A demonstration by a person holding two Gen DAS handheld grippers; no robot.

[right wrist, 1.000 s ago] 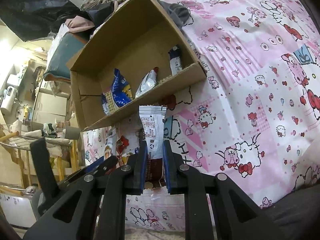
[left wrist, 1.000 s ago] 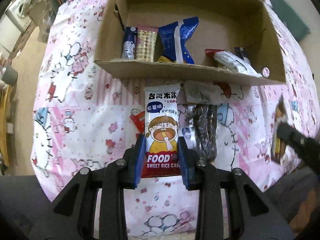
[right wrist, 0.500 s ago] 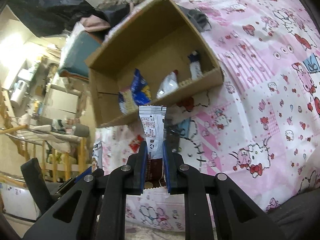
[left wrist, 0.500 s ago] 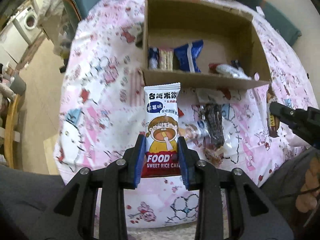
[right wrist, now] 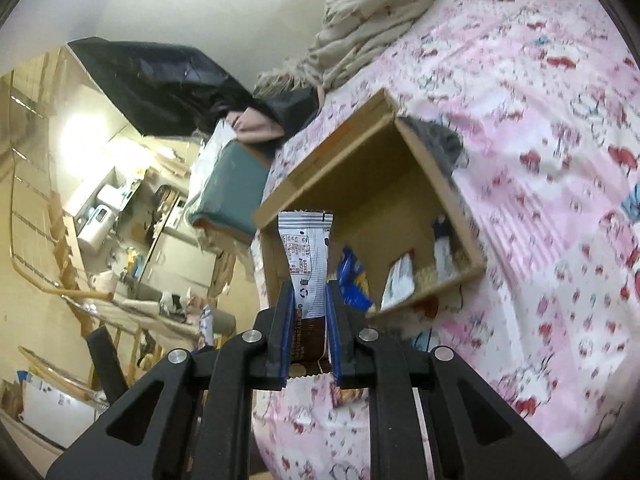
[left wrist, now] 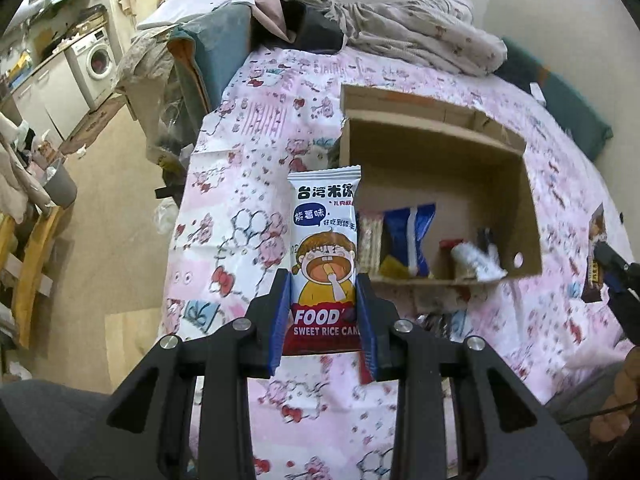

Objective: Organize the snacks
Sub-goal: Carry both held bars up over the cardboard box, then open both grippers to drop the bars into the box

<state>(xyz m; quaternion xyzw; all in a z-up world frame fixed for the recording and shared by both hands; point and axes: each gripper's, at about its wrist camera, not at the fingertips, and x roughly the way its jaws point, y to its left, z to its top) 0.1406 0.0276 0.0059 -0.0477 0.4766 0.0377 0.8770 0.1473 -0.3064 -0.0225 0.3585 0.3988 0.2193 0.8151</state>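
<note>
Snacks are gripped in both tools above a bed covered by a pink cartoon-print sheet point(left wrist: 248, 184). The left gripper point(left wrist: 323, 312) has its blue pads clamped on the lower half of a white and red sweet rice cake packet point(left wrist: 324, 240) showing a cartoon child, which stands upright between the fingers. The right gripper point(right wrist: 308, 332) is pinched nearly closed on a narrow white and brown snack bar wrapper point(right wrist: 306, 264), held upright with its printed back facing the camera.

An open brown cardboard box point(left wrist: 436, 128) lies on the sheet ahead of both grippers. Inside it, along the near wall, sit a blue foil bag point(left wrist: 412, 236), a beige wafer pack point(left wrist: 370, 240) and a white pouch with a red end point(left wrist: 472, 258). In the left view the right gripper's tip appears at the right edge, holding its bar. A crumpled beige floral blanket point(left wrist: 420, 36) lies beyond the box.
</note>
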